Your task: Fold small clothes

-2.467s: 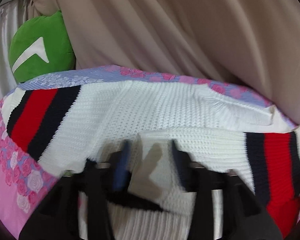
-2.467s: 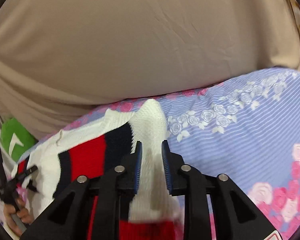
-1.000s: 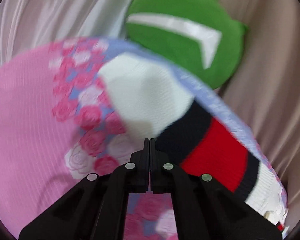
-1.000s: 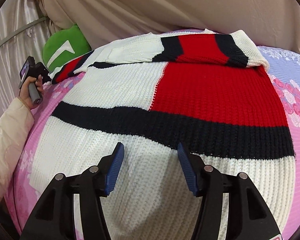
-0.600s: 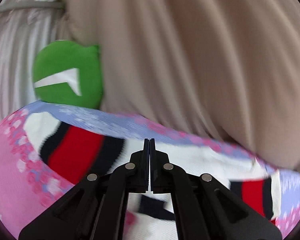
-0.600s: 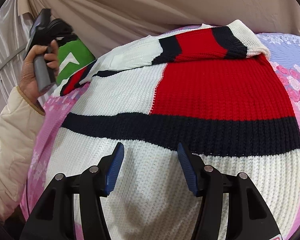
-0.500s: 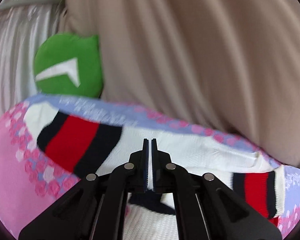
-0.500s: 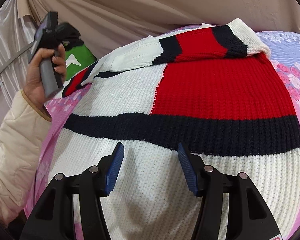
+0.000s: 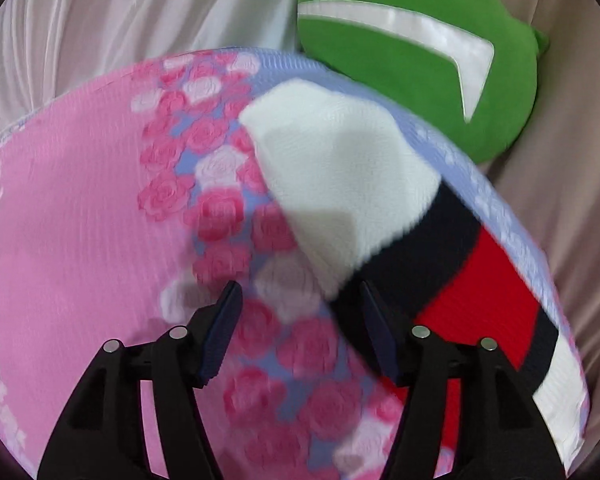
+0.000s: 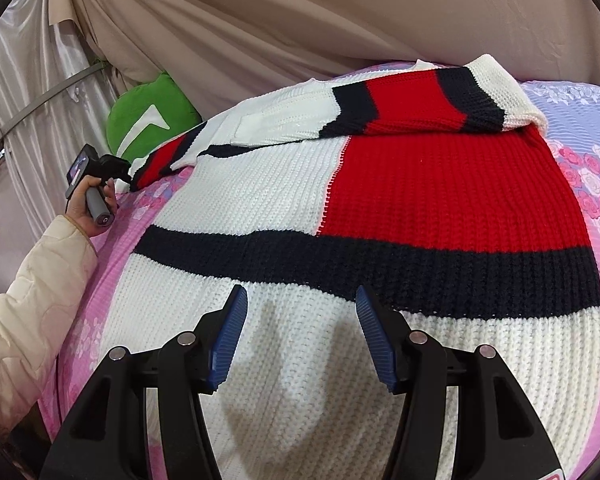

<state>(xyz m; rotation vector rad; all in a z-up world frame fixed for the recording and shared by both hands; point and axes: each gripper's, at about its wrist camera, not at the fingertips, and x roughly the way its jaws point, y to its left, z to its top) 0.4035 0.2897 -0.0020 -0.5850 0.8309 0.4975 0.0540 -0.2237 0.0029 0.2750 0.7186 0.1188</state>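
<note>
The sweater (image 10: 340, 216) lies spread flat on the bed (image 10: 580, 112), its body running away from the right claw (image 10: 298, 320) toward the far edge, where one striped sleeve is already folded across the top. The other sleeve (image 9: 380, 208) still sticks out to the left, its long axis running from the shoulder out to a white cuff that rests on the rose-printed cover just short of the green cushion (image 9: 416, 52).

That cuff is what the next fold seems to turn on, and the left claw (image 9: 300, 320) is the nearer one by far: the cuff lies just ahead of it and slightly to its right, the dark band beside its right pad. Its jaws have just been opening and nothing sits between them, only bedcover. The right claw hangs released over the white hem, gripping nothing, well apart from that sleeve.
</note>
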